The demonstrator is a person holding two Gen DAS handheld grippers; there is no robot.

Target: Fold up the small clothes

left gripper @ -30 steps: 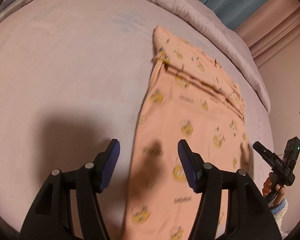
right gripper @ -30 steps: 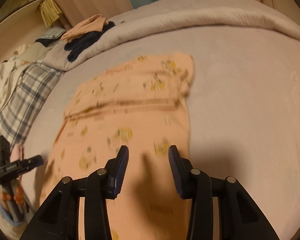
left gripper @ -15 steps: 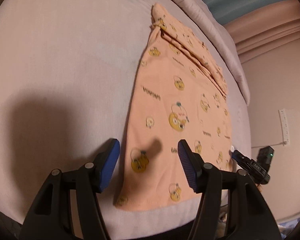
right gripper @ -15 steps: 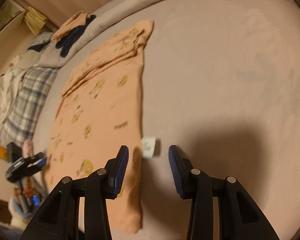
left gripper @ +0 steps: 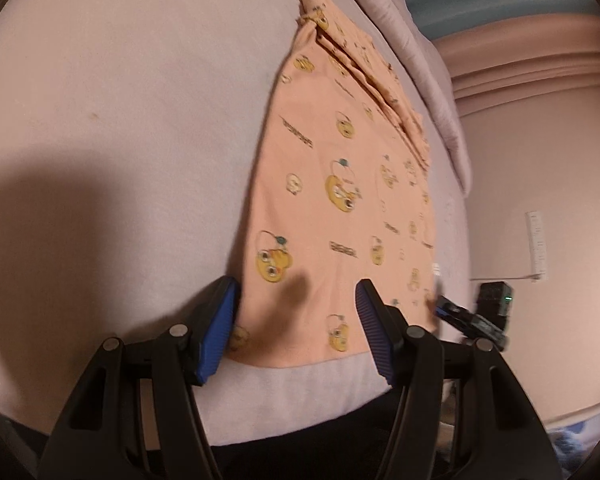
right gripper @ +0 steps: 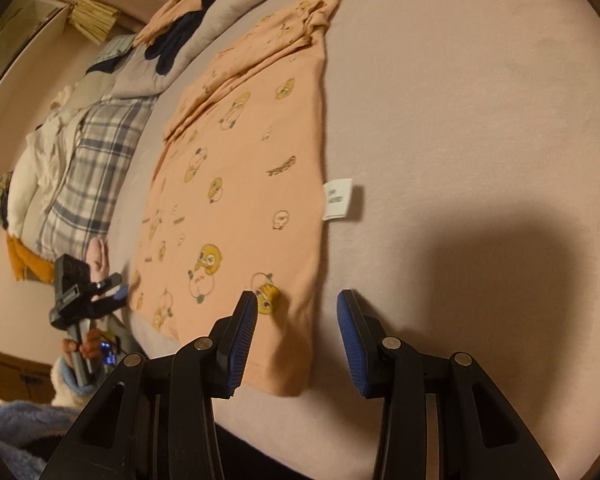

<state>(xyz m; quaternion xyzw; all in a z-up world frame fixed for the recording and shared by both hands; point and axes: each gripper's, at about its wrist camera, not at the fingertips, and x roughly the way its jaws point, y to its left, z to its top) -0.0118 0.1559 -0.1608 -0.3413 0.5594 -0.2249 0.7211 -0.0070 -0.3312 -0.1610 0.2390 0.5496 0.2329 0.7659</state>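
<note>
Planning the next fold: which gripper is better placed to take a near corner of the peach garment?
Roughly even. The left gripper frames the peach garment's near-left corner; the right gripper frames its near-right corner. Both jaws are open.

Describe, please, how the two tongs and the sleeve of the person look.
Both the left tongs and the right tongs have black, angular plastic arms with round silver rivets and ribbed blue pads on the inner faces. No cables are visible. In the right wrist view, a fluffy light-blue sleeve with a pale cuff is worn.
</note>
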